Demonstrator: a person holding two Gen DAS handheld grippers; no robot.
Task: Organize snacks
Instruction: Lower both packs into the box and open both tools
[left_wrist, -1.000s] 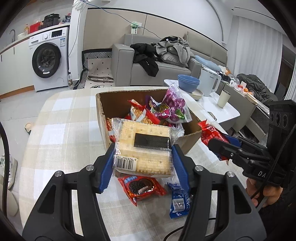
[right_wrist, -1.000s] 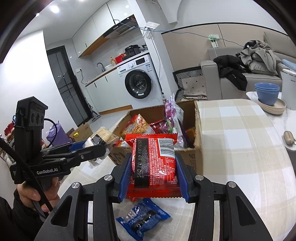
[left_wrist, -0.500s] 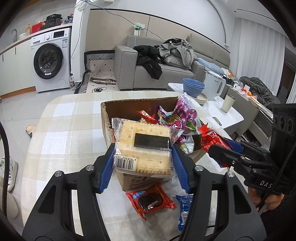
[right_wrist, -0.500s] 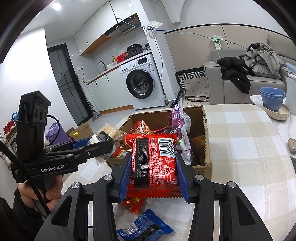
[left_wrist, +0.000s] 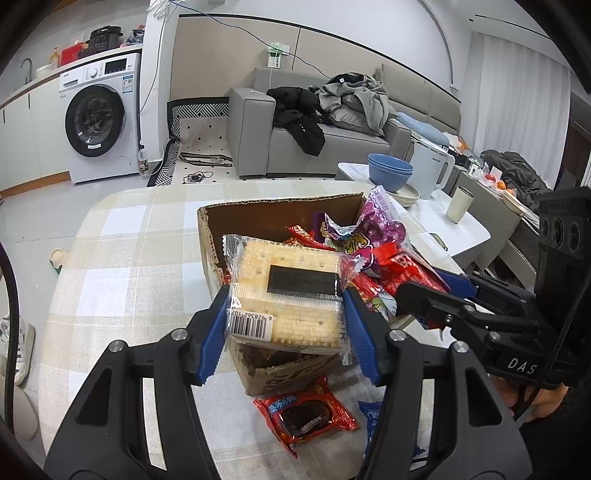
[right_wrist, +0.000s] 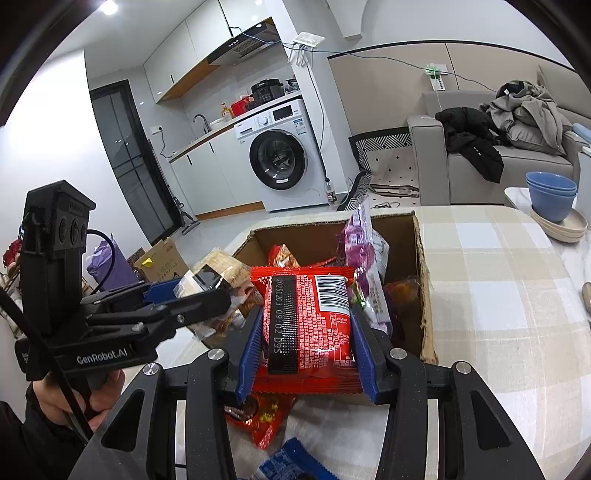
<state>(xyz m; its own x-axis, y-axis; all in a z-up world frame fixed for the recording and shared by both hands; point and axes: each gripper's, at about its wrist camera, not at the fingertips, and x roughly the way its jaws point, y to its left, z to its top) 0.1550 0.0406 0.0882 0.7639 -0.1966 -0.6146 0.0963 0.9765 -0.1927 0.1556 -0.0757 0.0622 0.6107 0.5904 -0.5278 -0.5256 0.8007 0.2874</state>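
Note:
My left gripper (left_wrist: 286, 321) is shut on a clear pack of pale crackers (left_wrist: 286, 291), held over the near edge of an open cardboard box (left_wrist: 258, 218). In the right wrist view my right gripper (right_wrist: 306, 334) is shut on a red snack packet (right_wrist: 306, 317), also at the near rim of the cardboard box (right_wrist: 421, 258). The box holds several snack bags, among them a purple one (left_wrist: 380, 221). Each gripper shows in the other's view: the right gripper (left_wrist: 436, 291) beside the box at the right, the left gripper (right_wrist: 184, 295) at the left with the crackers.
A red cookie packet (left_wrist: 306, 413) and a blue packet (left_wrist: 369, 413) lie on the checked tablecloth (left_wrist: 122, 266) in front of the box. Blue bowls (left_wrist: 389, 173), a white kettle (left_wrist: 430, 173) and a cup (left_wrist: 458, 208) stand on a side table beyond. A hand (right_wrist: 55, 402) grips the left tool.
Both grippers have moved forward toward the box with their packs still gripped; the box now looms larger and the loose packets on the cloth have slid lower in view.

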